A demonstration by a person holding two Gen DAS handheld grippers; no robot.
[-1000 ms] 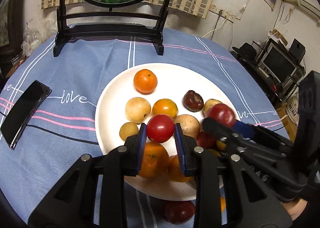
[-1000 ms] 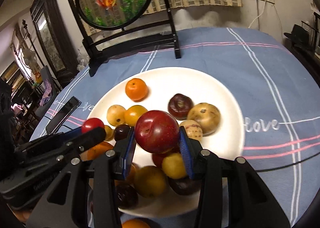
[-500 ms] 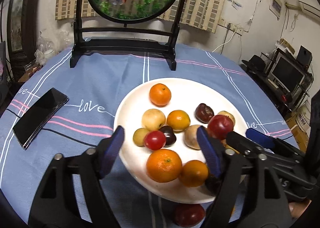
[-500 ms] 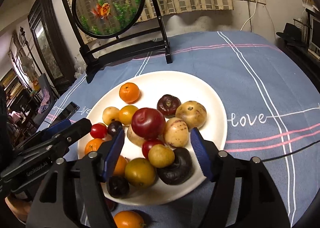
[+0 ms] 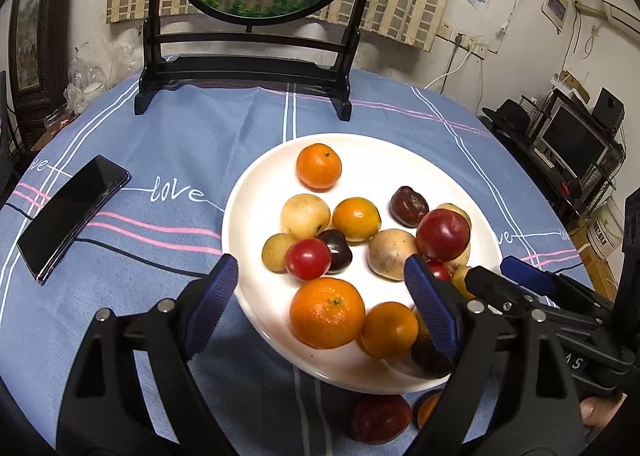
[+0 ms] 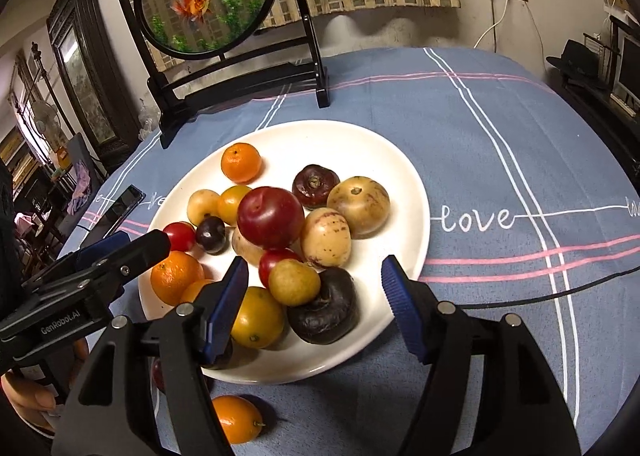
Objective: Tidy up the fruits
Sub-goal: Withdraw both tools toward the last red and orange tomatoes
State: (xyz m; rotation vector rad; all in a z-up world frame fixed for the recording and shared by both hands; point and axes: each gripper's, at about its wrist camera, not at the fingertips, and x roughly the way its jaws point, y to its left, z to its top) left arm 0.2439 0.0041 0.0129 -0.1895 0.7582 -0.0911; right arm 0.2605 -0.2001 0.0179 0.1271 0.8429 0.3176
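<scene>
While the white plate (image 5: 256,192) rests on the blue-clothed desk (image 5: 200,136), it carries a pile of oranges, pale yellow fruits, dark plums and a red plum (image 6: 270,216) on top. Only the right view shows an orange (image 6: 234,418) lying off the plate on the cloth. The left tool (image 5: 326,296) and right tool (image 6: 316,296) both angle downward above the plate's near edge; their jaws have just been opening and now stand apart, gripping nothing.

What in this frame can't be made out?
- Dark red fruit off the plate: left wrist view, partly hidden by the rim.
- Small dark fruit: right wrist view, behind a finger of the right gripper.
- Person's hand: cut off by the edge.
</scene>
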